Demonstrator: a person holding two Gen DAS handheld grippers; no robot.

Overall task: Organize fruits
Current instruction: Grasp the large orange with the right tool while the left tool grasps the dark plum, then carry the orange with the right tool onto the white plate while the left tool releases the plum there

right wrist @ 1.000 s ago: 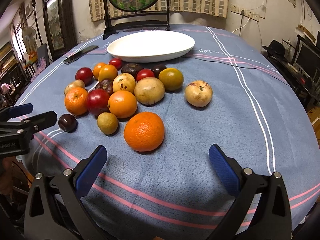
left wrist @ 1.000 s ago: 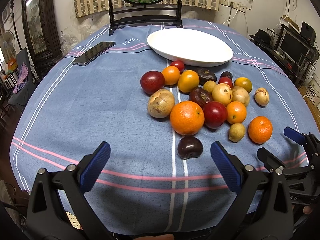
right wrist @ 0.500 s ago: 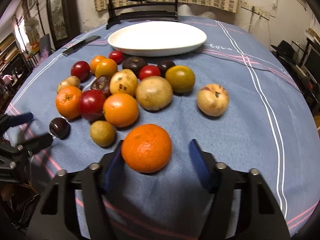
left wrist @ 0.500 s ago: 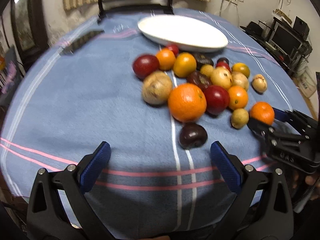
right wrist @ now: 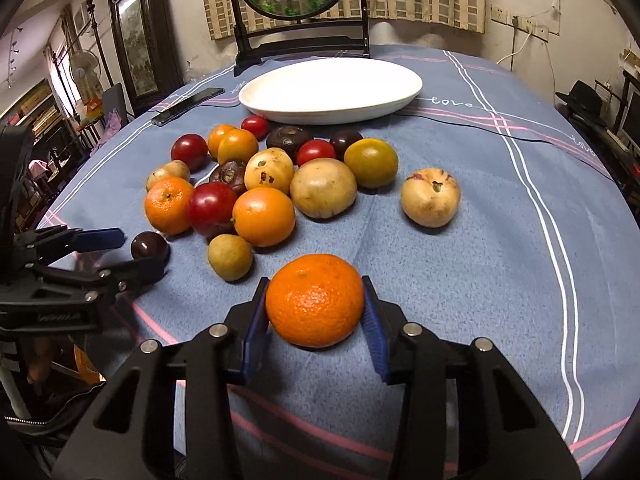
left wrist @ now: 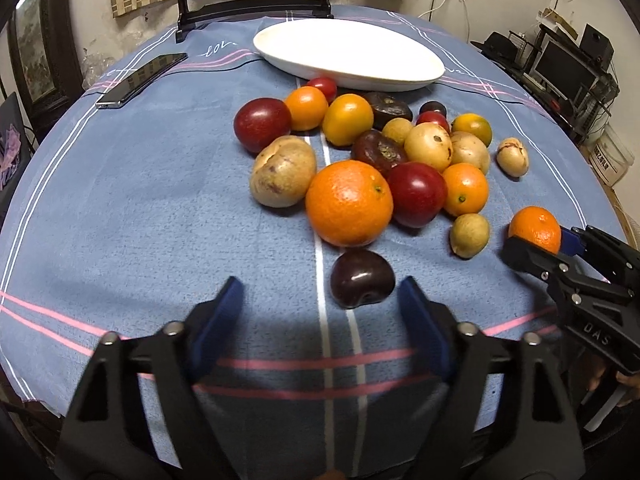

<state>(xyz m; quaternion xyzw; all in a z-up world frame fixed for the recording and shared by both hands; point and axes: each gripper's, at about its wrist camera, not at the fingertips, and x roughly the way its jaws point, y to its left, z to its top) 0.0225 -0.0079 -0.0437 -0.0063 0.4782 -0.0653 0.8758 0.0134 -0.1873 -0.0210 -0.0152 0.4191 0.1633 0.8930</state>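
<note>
A small orange [right wrist: 316, 300] sits on the blue cloth, apart from the fruit pile, and my right gripper [right wrist: 315, 318] has both blue pads against its sides, jaws still closing. The left wrist view shows the same orange [left wrist: 536, 232] in the right gripper [left wrist: 556, 246]. A dark plum [left wrist: 362, 278] lies just ahead of my left gripper [left wrist: 320, 314], towards its right finger. The left jaws are closing and their pads stand apart from the plum. From the right wrist, the plum [right wrist: 150, 245] is at the left gripper's [right wrist: 139, 255] tips.
A pile of several oranges, red plums and yellow-brown fruits [left wrist: 348, 204] fills the cloth's middle. Behind it are a white oval plate [left wrist: 400, 80], a black phone [left wrist: 140, 80] at the back left and a dark framed stand. One pale fruit [right wrist: 430, 196] lies alone at the right.
The right gripper's jaws went from wide apart to closed around the small orange. The left gripper dipped closer to the dark plum and its jaws narrowed.
</note>
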